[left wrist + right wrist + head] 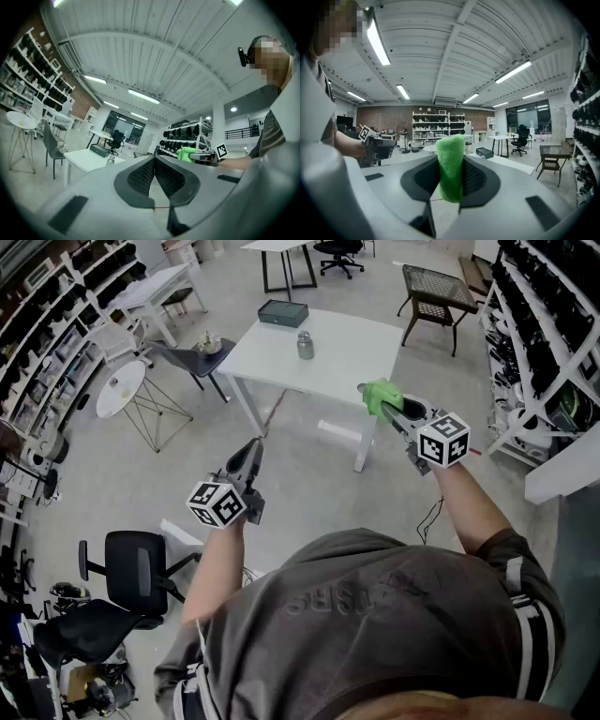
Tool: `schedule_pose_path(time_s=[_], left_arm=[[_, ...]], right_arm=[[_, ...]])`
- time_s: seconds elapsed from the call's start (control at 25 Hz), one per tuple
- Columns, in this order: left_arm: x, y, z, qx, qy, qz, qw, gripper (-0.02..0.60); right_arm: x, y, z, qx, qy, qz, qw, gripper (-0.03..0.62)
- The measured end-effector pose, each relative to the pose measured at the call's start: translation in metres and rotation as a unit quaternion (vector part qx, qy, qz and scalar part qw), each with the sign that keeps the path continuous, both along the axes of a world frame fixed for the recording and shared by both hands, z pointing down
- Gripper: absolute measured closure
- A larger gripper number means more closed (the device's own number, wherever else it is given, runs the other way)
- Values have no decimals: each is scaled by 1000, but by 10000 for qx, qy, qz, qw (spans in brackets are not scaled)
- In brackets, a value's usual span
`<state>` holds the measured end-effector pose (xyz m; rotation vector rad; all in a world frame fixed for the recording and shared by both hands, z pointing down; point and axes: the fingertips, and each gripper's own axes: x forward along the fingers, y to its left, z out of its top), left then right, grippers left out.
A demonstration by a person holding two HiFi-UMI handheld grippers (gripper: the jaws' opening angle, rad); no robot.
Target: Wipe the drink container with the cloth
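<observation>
A small grey drink container (306,344) stands upright on the white table (347,357), near its far middle; it also shows small in the left gripper view (111,160). My right gripper (373,396) is held in the air short of the table's near right corner, shut on a bright green cloth (382,395) (451,166) that sticks up between its jaws. My left gripper (253,449) hangs lower left, over the floor short of the table, shut with nothing in it (154,160). Both are well away from the container.
A dark flat box (282,313) lies at the table's far left edge. A grey chair (192,360), a round white side table (122,388) and a black office chair (131,573) stand to the left. Shelving runs along both walls (544,343).
</observation>
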<state>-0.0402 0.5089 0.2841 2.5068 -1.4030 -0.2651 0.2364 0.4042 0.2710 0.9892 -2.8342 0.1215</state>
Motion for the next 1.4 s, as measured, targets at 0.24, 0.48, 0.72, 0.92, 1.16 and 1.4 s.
schedule_pose_path(time_s=[0.24,0.48,0.72,0.92,1.16,1.4], left_arm=[[0,-2,-1,39,1,-10,10000,583],[8,-10,-2,42,0,-44,10000,583],[24,-13,-1,25,-10,-121,9999,583],[47,-17,4,44,-27,-286,9996,583],[60,-21,4,61,73,-511,9986,583],[57,-38,20,-56,102,-581,9982,583]], right_arm=[[-2,-3,-1,25,-29,-2,10000,500],[2,-11,-2,27,-43,-60,10000,500],[14,-17,-7,-50,-139,-141,9998,499],[36,-26,-8,-12,-223,-272,9994,497],[48,-36,-9,29,-192,-521,9985,497],[44,-63,1,-32,-194,-590,9981,497]])
